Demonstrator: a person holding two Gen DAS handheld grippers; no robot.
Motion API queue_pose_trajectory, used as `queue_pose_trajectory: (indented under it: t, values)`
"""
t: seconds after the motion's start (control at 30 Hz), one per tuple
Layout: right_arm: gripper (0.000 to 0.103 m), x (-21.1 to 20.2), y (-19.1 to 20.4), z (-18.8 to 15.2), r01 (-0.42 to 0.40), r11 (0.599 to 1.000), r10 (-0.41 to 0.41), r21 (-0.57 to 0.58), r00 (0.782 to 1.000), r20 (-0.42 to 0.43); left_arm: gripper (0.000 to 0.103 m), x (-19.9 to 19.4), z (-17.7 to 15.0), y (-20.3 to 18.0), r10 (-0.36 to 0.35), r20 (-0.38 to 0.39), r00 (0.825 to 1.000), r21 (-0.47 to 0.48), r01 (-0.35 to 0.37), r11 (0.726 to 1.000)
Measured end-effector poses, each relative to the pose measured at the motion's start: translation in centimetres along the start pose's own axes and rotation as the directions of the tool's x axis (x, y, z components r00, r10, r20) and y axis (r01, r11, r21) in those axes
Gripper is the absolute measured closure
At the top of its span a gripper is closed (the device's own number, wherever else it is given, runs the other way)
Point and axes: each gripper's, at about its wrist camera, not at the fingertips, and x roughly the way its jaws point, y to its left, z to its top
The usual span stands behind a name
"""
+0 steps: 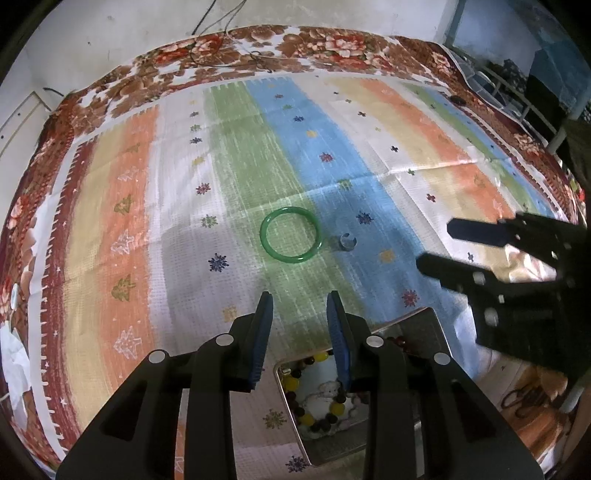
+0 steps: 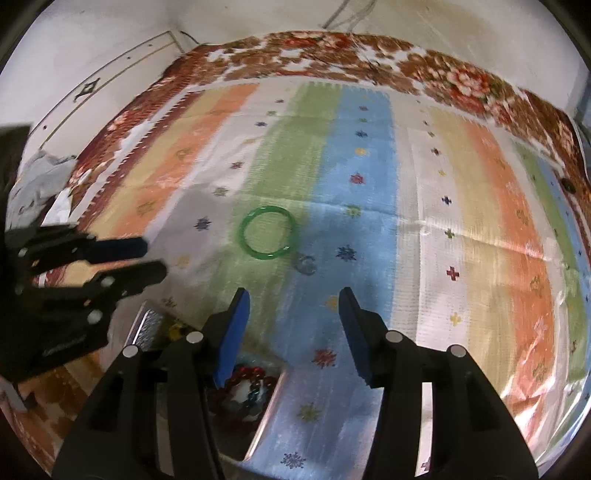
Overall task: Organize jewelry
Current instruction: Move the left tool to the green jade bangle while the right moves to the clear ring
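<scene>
Beaded bracelets (image 1: 317, 402) already lie in the metal tin (image 1: 432, 325) directly beneath both tools. Ahead of the left tool (image 1: 300, 306) and right tool (image 2: 293, 301), each with jaws apart and empty, the green bangle (image 1: 290, 239) and small ring (image 1: 346, 242) remain on the striped worktop (image 1: 424, 155).

A striped cloth (image 1: 258, 155) fills the frame; floral blanket (image 1: 332, 44) along the top; cables (image 1: 218, 22) at upper centre.
</scene>
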Motion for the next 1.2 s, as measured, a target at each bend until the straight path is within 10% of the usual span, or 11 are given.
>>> queue_pose_trajectory:
  t: [1.2]
  values:
    - [0.051, 9.9, -2.4, 2.5, 0.028, 0.999, -0.019, 0.045, 0.98, -0.196, 0.071, 8.9, 5.2, 2.9, 0.033, -0.158, 0.987, -0.051, -0.041, 0.998]
